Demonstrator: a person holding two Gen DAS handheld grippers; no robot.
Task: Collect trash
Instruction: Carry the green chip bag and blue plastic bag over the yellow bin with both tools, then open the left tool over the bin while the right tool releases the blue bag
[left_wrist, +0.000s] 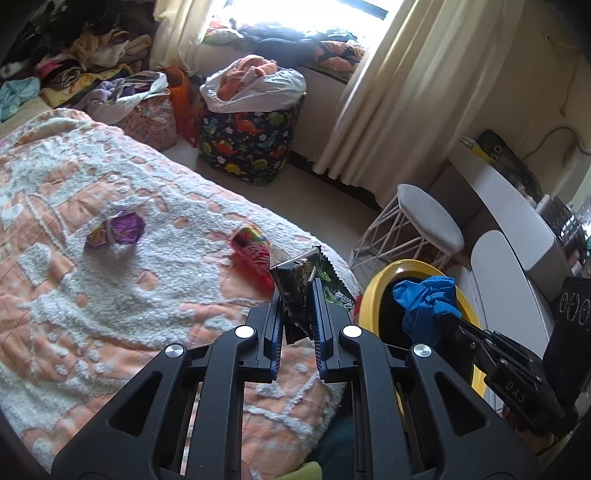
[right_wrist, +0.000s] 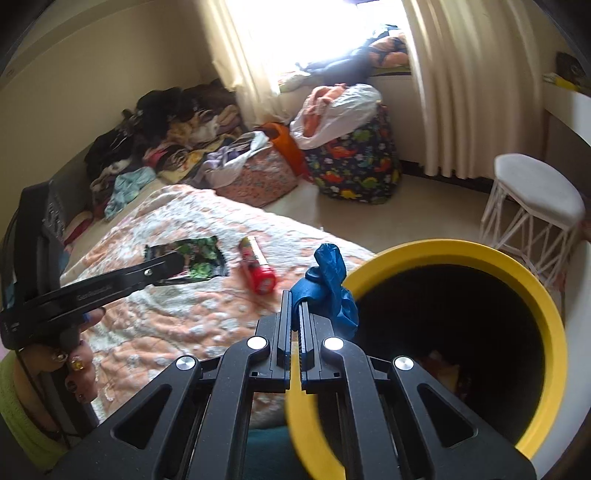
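Right gripper (right_wrist: 293, 314) clamps a blue glove (right_wrist: 332, 288) at the bin (right_wrist: 461, 251); left gripper (left_wrist: 297, 306) clamps a dark wrapper (left_wrist: 295, 284); red (left_wrist: 251, 251) and purple wrappers (left_wrist: 118, 230) remain on the bed (left_wrist: 110, 295).

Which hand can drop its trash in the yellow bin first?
Probably the right. The right gripper holds the blue glove at the yellow bin rim; the left gripper holds the black wrapper over the bed.

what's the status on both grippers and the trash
Left gripper shut on black wrapper. Right gripper shut on blue glove, at yellow bin rim. Red wrapper, purple wrapper on bed.
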